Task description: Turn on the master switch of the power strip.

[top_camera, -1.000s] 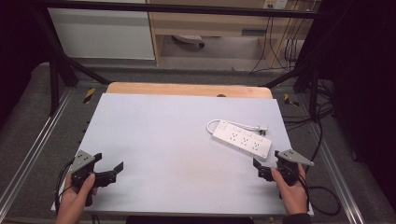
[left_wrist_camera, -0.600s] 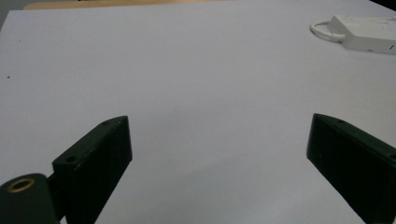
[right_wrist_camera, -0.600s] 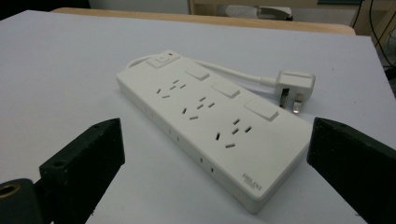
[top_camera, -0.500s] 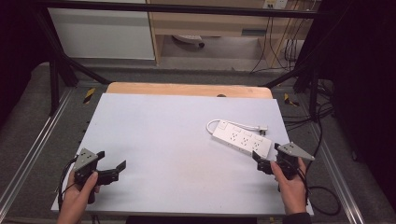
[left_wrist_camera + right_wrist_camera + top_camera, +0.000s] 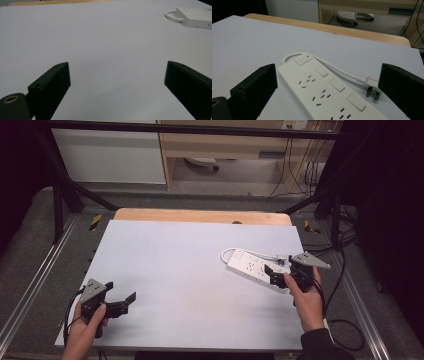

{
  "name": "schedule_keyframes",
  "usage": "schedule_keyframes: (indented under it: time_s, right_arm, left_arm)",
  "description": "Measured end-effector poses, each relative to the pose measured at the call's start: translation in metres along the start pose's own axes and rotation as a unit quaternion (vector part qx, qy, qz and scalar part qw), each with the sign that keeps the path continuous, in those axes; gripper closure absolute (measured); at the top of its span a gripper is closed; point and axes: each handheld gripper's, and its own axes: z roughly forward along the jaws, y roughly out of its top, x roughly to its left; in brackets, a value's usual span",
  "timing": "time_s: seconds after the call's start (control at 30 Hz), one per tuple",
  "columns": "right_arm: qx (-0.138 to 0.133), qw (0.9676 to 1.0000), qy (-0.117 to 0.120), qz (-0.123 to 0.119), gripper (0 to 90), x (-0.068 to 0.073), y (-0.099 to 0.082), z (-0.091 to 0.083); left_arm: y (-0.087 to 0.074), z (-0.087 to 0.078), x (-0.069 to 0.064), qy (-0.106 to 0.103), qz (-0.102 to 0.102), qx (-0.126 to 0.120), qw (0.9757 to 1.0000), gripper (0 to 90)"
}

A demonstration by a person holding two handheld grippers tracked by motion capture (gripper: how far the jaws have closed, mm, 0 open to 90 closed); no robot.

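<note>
A white power strip (image 5: 249, 267) with a short looped cable and plug (image 5: 281, 256) lies on the right part of the white table top (image 5: 190, 270). My right gripper (image 5: 276, 274) hovers open at the strip's near end; in the right gripper view the strip (image 5: 324, 92) lies between the spread jaws, and its plug (image 5: 372, 91) rests near the right jaw. My left gripper (image 5: 126, 303) is open near the front left corner, with nothing between its jaws. The left gripper view has the strip (image 5: 193, 17) far off at the top right.
A wooden edge (image 5: 200, 215) runs along the table's far side. Metal rails (image 5: 30, 285) flank the table. Behind stand a wooden desk (image 5: 235, 142) and hanging cables (image 5: 300, 165). A black cable (image 5: 345, 327) loops by the right front corner.
My right gripper has moved forward and left up to the power strip's near end. My left gripper has shifted slightly right and forward.
</note>
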Motion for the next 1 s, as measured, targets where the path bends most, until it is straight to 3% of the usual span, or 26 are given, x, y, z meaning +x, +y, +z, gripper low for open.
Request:
schedule_keyframes:
  time_s: [0.7, 1.0]
  right_arm:
    - [-0.005, 0.9996, -0.002, 0.027, 4.5, -0.013, 0.032, 0.029]
    - [-0.011, 0.9996, -0.006, 0.026, 5.4, -0.013, 0.04, 0.044]
  left_arm:
    - [-0.002, -0.002, 0.001, 0.003, -0.001, 0.004, 1.0, 6.5]
    - [-0.001, -0.002, 0.001, 0.003, -0.001, 0.003, 1.0, 6.5]
